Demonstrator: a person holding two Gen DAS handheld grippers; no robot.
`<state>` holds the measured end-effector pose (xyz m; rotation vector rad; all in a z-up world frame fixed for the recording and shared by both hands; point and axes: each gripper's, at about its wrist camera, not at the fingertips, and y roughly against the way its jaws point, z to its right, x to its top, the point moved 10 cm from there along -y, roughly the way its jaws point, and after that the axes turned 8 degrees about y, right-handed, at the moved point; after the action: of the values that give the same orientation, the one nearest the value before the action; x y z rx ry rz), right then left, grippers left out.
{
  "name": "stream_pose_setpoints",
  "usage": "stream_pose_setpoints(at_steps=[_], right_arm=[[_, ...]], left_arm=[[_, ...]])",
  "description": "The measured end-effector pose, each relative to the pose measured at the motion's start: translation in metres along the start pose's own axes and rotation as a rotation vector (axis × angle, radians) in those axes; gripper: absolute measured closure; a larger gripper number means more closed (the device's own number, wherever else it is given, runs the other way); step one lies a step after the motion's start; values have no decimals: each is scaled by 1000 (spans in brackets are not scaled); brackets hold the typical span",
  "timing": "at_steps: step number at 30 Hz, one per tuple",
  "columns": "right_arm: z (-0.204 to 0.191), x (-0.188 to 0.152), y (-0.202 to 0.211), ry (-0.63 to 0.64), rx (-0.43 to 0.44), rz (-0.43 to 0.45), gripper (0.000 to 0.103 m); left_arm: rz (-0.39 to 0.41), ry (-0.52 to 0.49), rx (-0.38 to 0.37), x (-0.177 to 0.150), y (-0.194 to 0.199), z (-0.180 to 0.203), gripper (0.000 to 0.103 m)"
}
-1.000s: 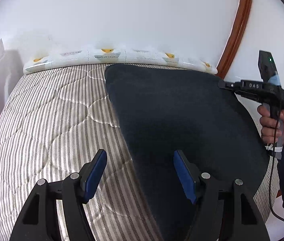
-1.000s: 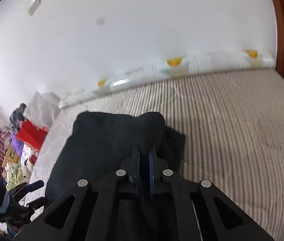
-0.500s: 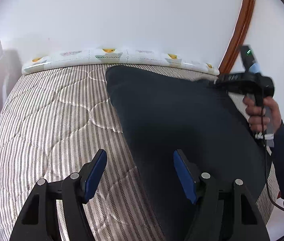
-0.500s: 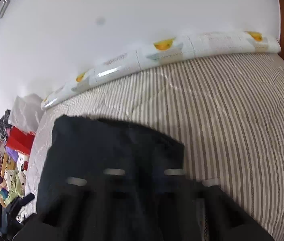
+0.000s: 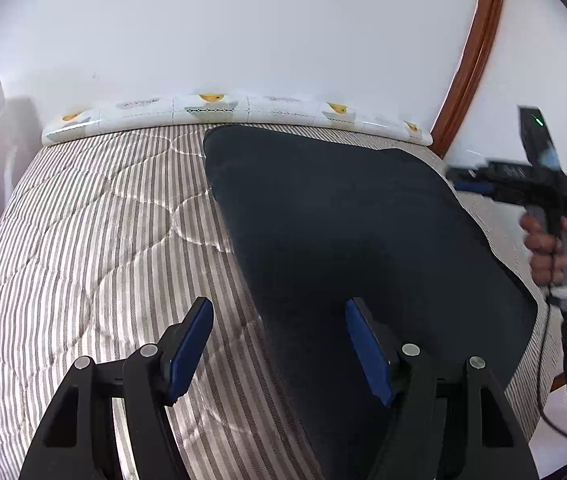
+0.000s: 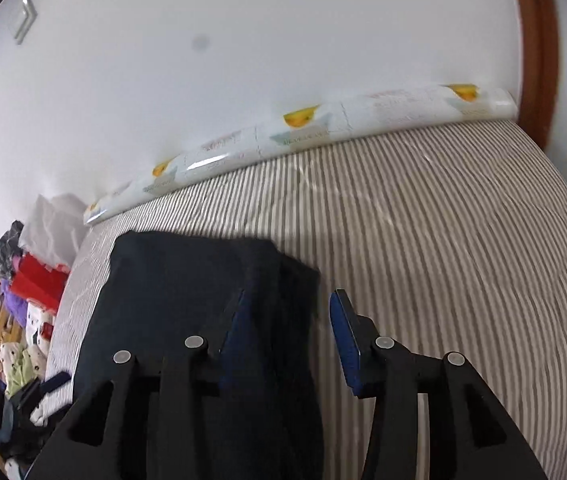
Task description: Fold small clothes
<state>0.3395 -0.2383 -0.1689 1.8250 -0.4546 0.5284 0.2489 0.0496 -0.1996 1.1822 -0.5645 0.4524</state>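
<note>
Your left camera catches your right hand (image 5: 551,248) beside the bed; the right camera shows only a clutter pile (image 6: 15,320) instead. The right gripper (image 6: 287,332), clamped on the dark garment (image 5: 355,232) a second ago, now gapes empty above it. Left gripper (image 5: 279,344) hovers wide open over the striped mattress (image 5: 95,248).

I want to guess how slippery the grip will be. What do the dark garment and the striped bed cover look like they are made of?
The dark garment looks like a soft, matte knit or fleece, navy to black: no shine, rounded folded edges. The exact fibre cannot be told. The striped bed cover looks like quilted woven cotton or a blend, with stitched curves and a faint sheen along the seams.
</note>
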Motion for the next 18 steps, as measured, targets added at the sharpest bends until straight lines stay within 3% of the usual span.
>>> stream_pose_setpoints(at_steps=[5,9,10,11,15,18], right_arm=[[-11,-46,22,-13,67,-24,59],[-18,-59,8,-74,121,-37,60],[-20,-61,2,-99,146,-47,72],[-25,-61,-1,-101,185,-52,95],[-21,-49,18,-64,193,42,96],[-21,-55,15,-50,161,18,96]], left_arm=[[7,22,-9,-9,9,0,36],[6,40,-5,-14,12,-1,36],[7,41,1,-15,12,-1,36],[10,43,11,-15,12,-2,35],[14,47,40,-17,14,-3,35],[20,45,58,-18,16,-2,35]])
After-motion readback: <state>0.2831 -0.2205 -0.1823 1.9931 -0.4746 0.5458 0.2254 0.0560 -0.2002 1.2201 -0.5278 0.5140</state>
